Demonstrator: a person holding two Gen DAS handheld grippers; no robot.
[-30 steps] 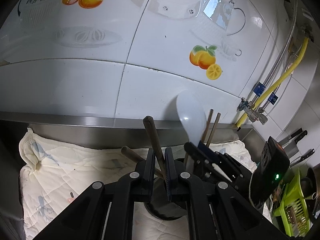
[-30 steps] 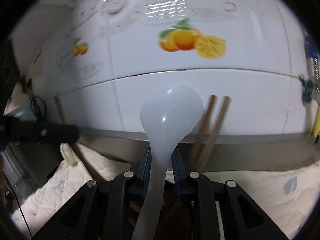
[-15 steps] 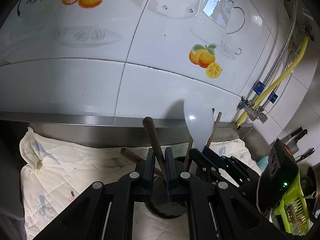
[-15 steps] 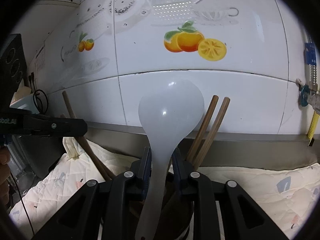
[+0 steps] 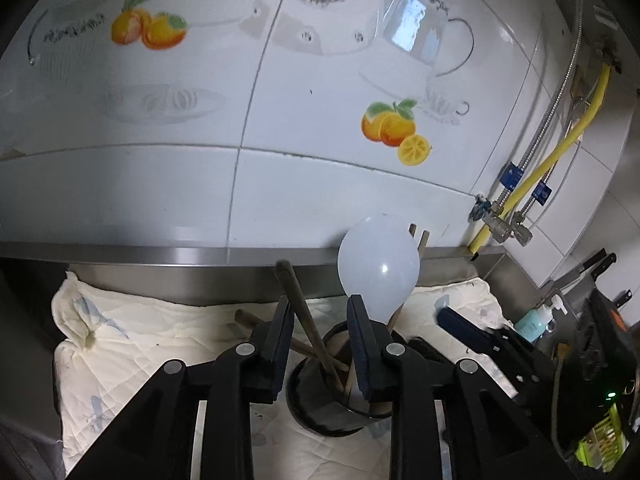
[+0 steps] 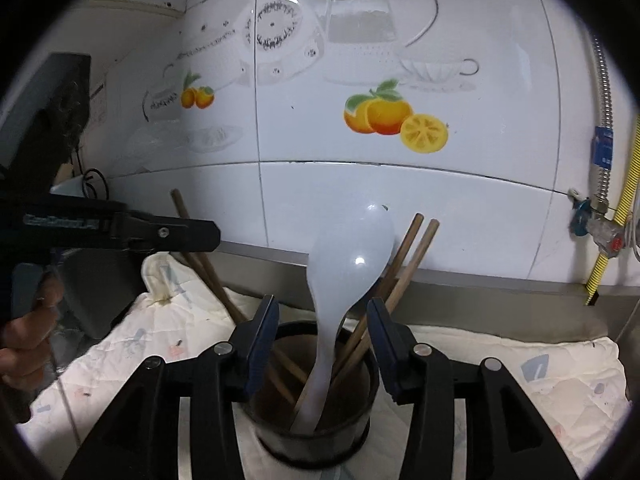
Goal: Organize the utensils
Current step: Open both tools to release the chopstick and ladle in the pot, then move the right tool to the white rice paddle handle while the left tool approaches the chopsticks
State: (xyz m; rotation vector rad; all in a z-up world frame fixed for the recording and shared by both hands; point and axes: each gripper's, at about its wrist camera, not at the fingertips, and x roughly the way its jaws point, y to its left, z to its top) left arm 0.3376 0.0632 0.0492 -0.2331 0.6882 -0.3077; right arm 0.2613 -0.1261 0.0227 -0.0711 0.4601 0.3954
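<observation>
One white spoon (image 6: 348, 264) stands bowl-up in the dark holder (image 6: 316, 420) beside four upright wooden sticks (image 6: 404, 264), both claws, left (image 5: 320, 332) and right (image 6: 322, 344), having just been opening and gripping nothing.

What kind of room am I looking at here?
Most likely a home kitchen: glossy wall tiles printed with fruit, a dark utensil holder with a white rice spoon and chopsticks, and a yellow gas hose by the wall.

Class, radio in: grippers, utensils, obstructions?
Left gripper and right gripper just opened, holding nothing. White spoon, chopsticks, wooden handles standing in black holder. Nothing blocking.
</observation>
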